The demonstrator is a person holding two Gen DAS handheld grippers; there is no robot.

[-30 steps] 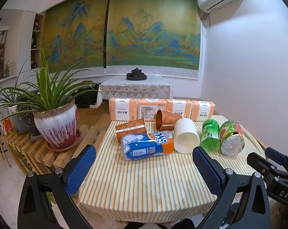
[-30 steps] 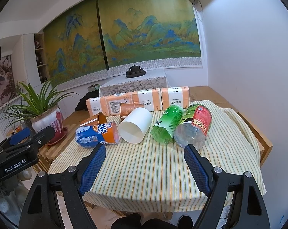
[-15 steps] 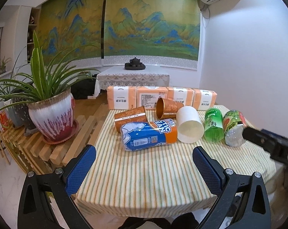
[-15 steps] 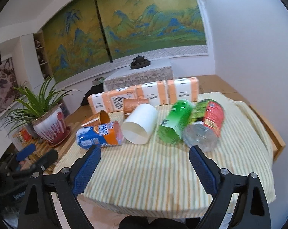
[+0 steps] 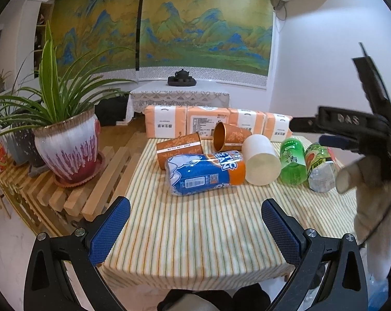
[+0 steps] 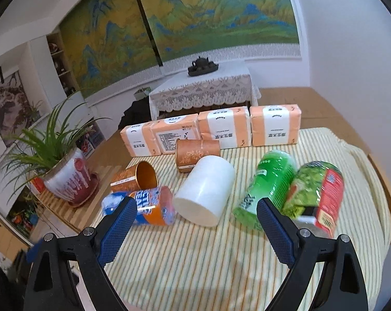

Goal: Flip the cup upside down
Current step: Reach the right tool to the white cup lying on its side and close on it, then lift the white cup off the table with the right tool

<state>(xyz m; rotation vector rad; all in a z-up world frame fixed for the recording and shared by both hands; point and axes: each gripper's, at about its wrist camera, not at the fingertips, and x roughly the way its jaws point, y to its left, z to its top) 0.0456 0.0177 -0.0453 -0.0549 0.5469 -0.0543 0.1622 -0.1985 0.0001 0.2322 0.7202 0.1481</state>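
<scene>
A white cup (image 5: pixel 260 162) lies on its side on the striped tablecloth, its base toward me; it also shows in the right wrist view (image 6: pixel 205 193). Two copper cups (image 5: pixel 179 149) (image 5: pixel 229 136) lie on their sides behind it, also seen in the right wrist view (image 6: pixel 134 177) (image 6: pixel 196 150). My left gripper (image 5: pixel 195 223) is open and empty above the table's near edge. My right gripper (image 6: pixel 196 226) is open and empty, close in front of the white cup; its body shows at the right of the left wrist view (image 5: pixel 351 129).
A blue-orange packet (image 5: pixel 204 172), a green bottle (image 5: pixel 292 164) and a red-green bottle (image 5: pixel 321 168) lie beside the cups. Several orange tissue packs (image 5: pixel 216 124) line the table's far edge. A potted plant (image 5: pixel 68 150) stands on a wooden rack at the left.
Both grippers moved forward toward the table. The right gripper rose and advanced over the table toward the white cup, and now shows higher in the left wrist view. The objects on the table have not moved.
</scene>
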